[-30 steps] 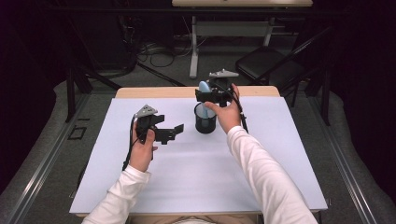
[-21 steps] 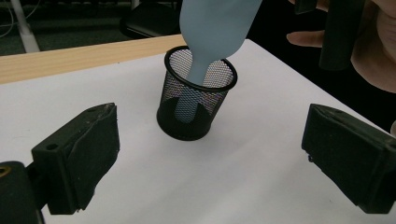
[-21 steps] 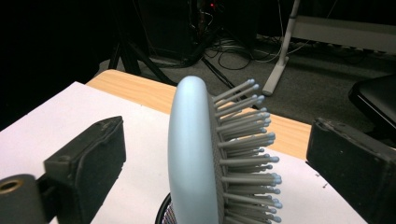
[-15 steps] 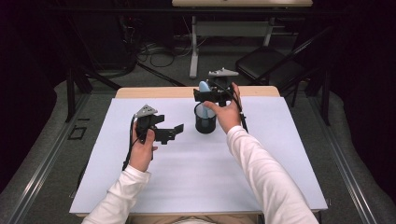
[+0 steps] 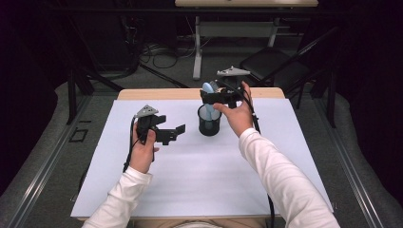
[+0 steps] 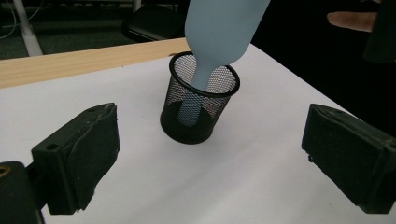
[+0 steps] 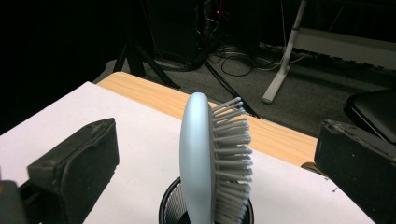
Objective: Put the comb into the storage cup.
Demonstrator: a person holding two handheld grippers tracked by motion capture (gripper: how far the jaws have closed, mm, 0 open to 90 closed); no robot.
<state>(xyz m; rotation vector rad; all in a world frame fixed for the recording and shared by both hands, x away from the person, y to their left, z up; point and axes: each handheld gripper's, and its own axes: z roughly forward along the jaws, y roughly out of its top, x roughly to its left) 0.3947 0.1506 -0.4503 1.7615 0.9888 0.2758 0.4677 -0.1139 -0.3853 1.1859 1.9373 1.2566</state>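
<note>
Your right gripper [image 5: 215, 96] is hovering above the mesh cup [image 5: 209, 120], its jaws having just been opening wide around the untouched blue hairbrush [image 5: 207, 90] standing handle-down inside. Your left gripper [image 5: 177, 133] is idling level, jaws wide, empty. No readable writing.

My pale blue hairbrush [image 7: 198, 158], with light grey bristles, stood in a black mesh cup [image 6: 198, 105]. The bench [image 5: 190, 180] wore a white cover, bare wood at twelve o'clock. My sleeves [image 5: 285, 180] were white.

No legible text, label or number anywhere.
</note>
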